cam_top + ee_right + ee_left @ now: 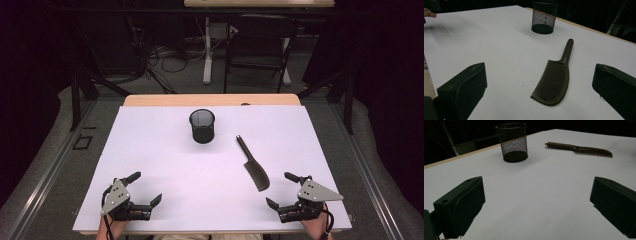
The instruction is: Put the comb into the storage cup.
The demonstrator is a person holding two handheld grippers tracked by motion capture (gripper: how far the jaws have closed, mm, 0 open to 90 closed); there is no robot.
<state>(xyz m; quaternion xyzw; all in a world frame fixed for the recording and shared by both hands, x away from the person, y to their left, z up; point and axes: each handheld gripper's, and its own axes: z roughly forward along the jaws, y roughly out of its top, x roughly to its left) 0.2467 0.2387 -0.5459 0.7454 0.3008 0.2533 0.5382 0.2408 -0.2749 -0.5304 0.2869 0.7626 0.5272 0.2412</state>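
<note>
Both grippers, left (141, 189) and right (285, 190), gape wide near the comb (254, 166), which lies flat beside the cup (202, 126) and could skid from a shallow pinch.

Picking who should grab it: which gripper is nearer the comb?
The right gripper: the comb lies just beyond its open jaws, far from the left gripper.

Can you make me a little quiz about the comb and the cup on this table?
1. True or false: the comb lies inside the cup.
2. Which gripper is nearer the comb: A left, B right?
3. Fill in: both grippers' jaws are ____.

Key: 1 false, it lies flat on the table, apart from the cup. 2 B. 3 open.
</note>
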